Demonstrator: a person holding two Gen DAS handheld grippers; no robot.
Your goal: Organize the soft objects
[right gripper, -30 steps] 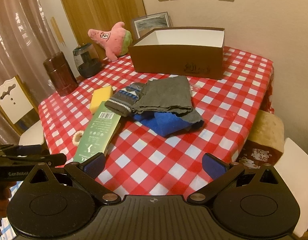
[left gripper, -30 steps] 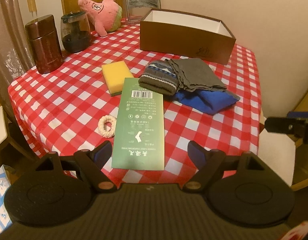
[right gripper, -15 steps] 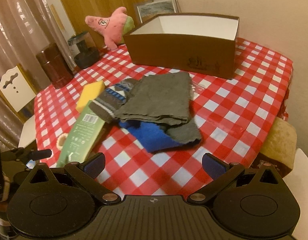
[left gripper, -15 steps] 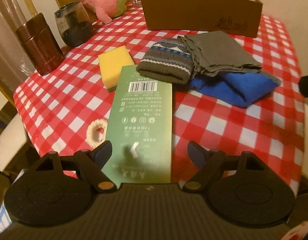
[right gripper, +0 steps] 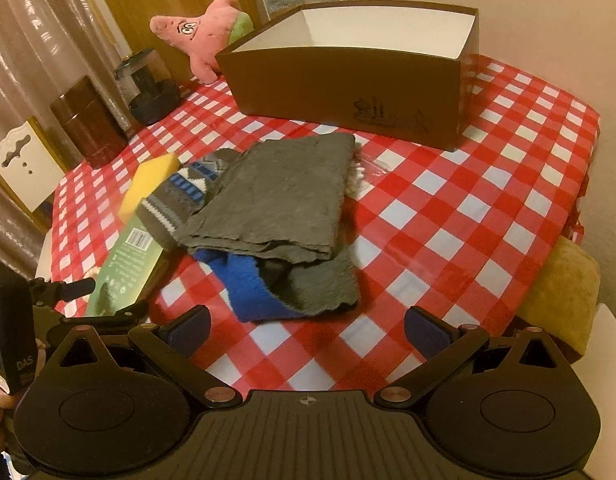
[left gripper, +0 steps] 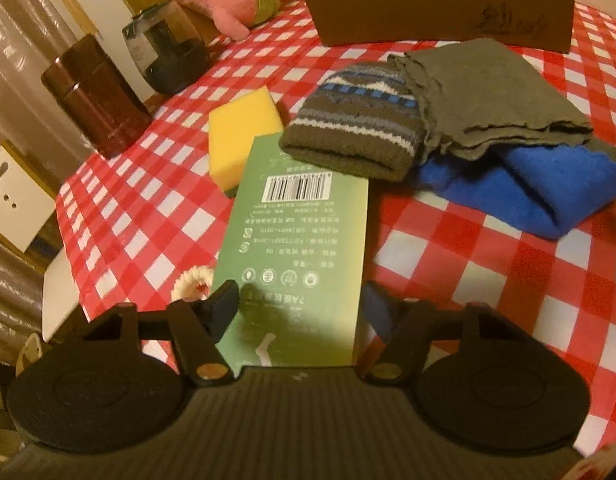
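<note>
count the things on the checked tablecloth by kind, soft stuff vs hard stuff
Soft: 6 (pink plush, yellow sponge, striped knit, grey cloth, blue cloth, white scrunchie)
Hard: 4 (brown box, green packet, brown canister, dark jar)
Total: 10

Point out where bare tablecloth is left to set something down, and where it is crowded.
Bare cloth lies right of the grey cloth, in front of the brown box, and between the sponge and brown canister. Crowded: the green packet, striped knit and blue cloth overlap mid-table.
</note>
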